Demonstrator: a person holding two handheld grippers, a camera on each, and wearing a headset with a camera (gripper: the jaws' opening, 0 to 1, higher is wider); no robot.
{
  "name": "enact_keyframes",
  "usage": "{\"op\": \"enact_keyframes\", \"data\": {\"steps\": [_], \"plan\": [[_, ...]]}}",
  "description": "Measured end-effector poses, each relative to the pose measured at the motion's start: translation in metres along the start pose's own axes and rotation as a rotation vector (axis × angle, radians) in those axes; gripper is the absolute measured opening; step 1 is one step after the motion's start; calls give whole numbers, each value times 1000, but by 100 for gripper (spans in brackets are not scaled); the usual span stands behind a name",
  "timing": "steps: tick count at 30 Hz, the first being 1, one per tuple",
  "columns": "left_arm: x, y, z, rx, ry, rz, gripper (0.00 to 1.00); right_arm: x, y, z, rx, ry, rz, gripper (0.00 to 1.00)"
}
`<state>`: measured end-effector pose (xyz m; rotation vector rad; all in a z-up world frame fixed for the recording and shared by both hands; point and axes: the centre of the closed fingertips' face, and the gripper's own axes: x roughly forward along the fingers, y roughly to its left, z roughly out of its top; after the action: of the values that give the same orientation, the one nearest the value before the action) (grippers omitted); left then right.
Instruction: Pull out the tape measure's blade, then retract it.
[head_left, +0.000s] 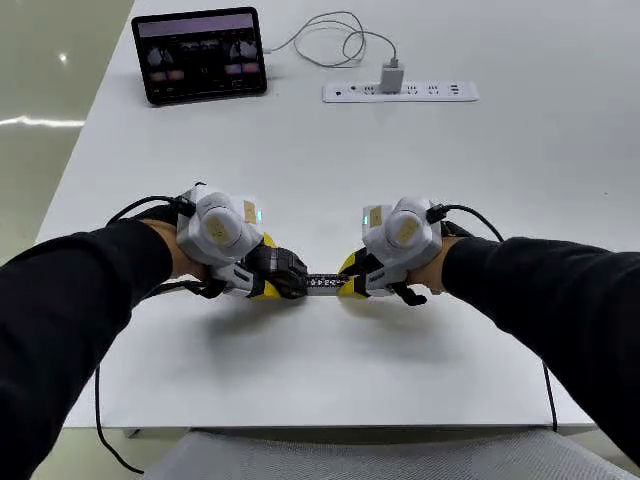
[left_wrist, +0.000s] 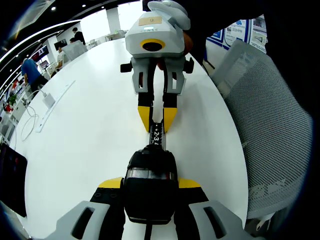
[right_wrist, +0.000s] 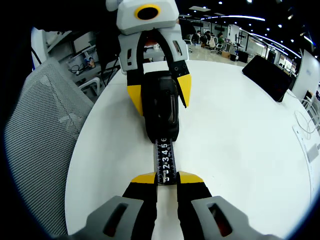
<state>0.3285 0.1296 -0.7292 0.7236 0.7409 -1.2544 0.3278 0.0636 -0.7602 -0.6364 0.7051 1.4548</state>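
Observation:
A black tape measure case (head_left: 279, 270) (left_wrist: 150, 180) (right_wrist: 161, 107) sits low over the white table, with my left gripper (head_left: 268, 284) (left_wrist: 150, 182) shut on it. A short stretch of white numbered blade (head_left: 325, 284) (left_wrist: 157, 135) (right_wrist: 165, 162) runs out of the case. My right gripper (head_left: 350, 286) (right_wrist: 166, 177) is shut on the blade's free end. The two grippers face each other, tips a few centimetres apart. In the left gripper view the right gripper (left_wrist: 156, 117) points back at me; in the right gripper view the left gripper (right_wrist: 159, 95) clasps the case.
The white table (head_left: 400, 180) stretches ahead. A dark tablet (head_left: 200, 55) stands at the far left, and a white power strip (head_left: 400, 92) with a plugged charger and cable lies at the far middle. A mesh chair (left_wrist: 265, 130) stands beside the table's near edge.

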Motion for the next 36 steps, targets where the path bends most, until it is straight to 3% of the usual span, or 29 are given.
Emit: {"op": "enact_keyframes", "data": {"steps": [36], "plan": [[0,0,2,-15,-7,11,34,-11,-1,-14,-3,7,-11,9]]}}
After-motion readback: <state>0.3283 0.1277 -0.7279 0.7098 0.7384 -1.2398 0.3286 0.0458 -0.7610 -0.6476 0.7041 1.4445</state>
